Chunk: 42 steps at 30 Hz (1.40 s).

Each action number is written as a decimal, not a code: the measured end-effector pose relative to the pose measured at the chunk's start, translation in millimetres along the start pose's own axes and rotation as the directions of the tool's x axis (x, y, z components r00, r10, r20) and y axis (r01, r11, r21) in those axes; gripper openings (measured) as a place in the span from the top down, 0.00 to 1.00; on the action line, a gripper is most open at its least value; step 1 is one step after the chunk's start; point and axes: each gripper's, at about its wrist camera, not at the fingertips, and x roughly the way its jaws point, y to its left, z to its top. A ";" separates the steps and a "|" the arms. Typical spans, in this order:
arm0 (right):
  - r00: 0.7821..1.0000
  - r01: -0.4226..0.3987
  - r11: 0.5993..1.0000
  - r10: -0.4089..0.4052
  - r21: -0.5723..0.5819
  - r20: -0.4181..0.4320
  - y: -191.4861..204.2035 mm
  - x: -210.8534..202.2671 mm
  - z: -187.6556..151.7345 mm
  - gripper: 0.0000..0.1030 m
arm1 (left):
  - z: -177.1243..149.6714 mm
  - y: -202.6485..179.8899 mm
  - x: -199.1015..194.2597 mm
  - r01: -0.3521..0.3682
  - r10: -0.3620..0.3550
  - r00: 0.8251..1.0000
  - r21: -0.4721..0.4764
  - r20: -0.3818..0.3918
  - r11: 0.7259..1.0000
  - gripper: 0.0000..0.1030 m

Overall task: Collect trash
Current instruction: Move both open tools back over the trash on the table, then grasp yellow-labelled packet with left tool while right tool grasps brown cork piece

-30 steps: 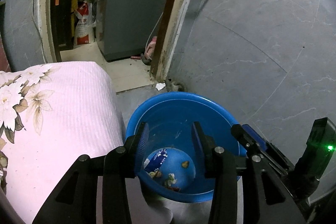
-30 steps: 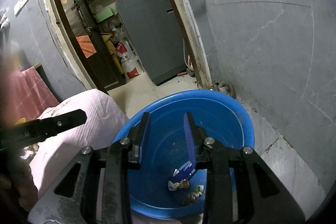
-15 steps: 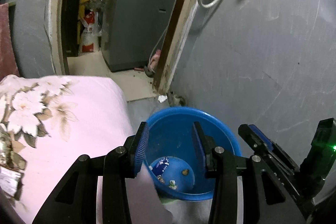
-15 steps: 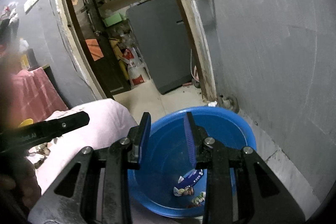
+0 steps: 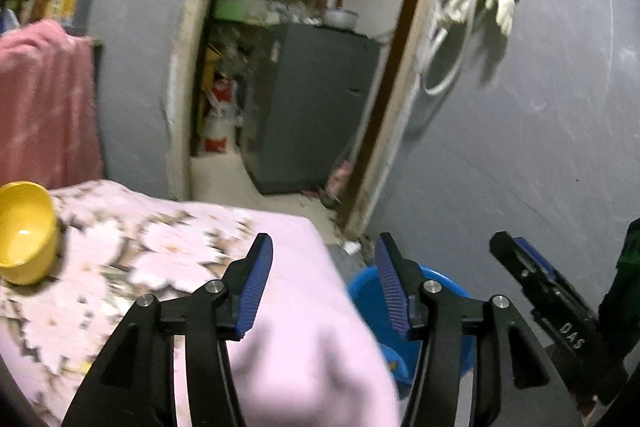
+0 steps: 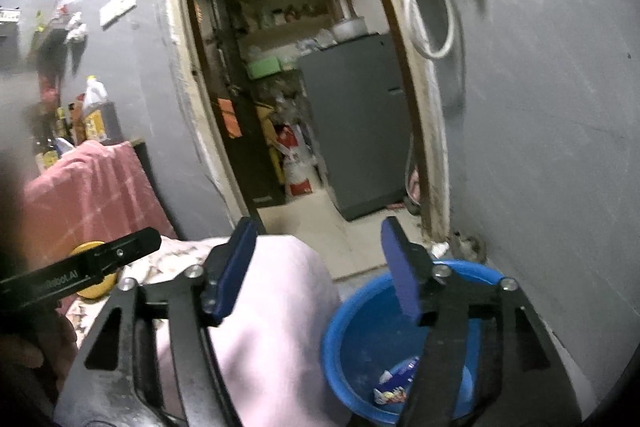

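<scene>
Left gripper (image 5: 324,291): hanging with jaws spread, gripping nothing, hovering over the floral pink cloth (image 5: 168,267). Sitting low and right of that gripper, half hidden behind its right finger: the blue basin (image 5: 444,283) (landmark for everything below). Lying far left of the basin, on the cloth: a yellow bowl (image 5: 24,231). No loose trash showing on the cloth in this blurred view.

Right gripper (image 6: 320,267): also spread wide and empty, pointing above the basin (image 6: 360,331). Resting at the basin's bottom, below this gripper: a blue wrapper (image 6: 400,379), long axis running roughly up-right; right hand nearer the basin. Next pickup probably lying left of the basin.

Compared with a second ago: both grippers now tilting up and away from the basin, jaws wider.
</scene>
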 end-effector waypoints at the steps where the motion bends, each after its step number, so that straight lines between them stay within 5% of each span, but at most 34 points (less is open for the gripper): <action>1: 1.000 -0.011 1.000 0.011 -0.005 0.010 7.0 -0.8 0.7 0.21 | 0.6 6.7 -8.4 -0.016 0.016 1.000 -0.002 0.018 1.000 0.48; 5: 0.998 -0.038 0.999 0.040 -0.032 0.051 31.9 -6.3 2.1 0.06 | -1.5 33.7 -39.9 -0.070 0.072 0.994 -0.031 0.088 0.997 0.30; 7: 0.996 -0.053 0.998 0.056 -0.045 0.074 44.8 -9.8 1.6 0.01 | -3.5 45.4 -51.9 -0.093 0.099 0.987 -0.058 0.125 0.994 0.13; 10: 0.991 -0.081 0.995 0.087 -0.061 0.106 62.1 -15.6 1.4 0.00 | -6.9 64.9 -73.3 -0.134 0.150 0.971 -0.096 0.189 0.986 0.05; 28: 0.958 -0.203 0.959 0.237 -0.198 0.163 155.5 -23.5 -20.9 0.00 | -43.7 131.4 -154.5 -0.349 0.374 0.864 -0.135 0.338 0.927 0.04; 33: 0.955 -0.230 0.944 0.266 -0.236 0.134 172.5 -16.0 -31.8 0.00 | -55.9 149.0 -159.6 -0.377 0.412 0.848 -0.168 0.333 0.911 0.04; 42: 0.958 -0.260 0.922 0.283 -0.286 0.041 185.8 5.2 -60.1 0.00 | -73.1 167.3 -153.3 -0.406 0.449 0.846 -0.198 0.288 0.892 0.04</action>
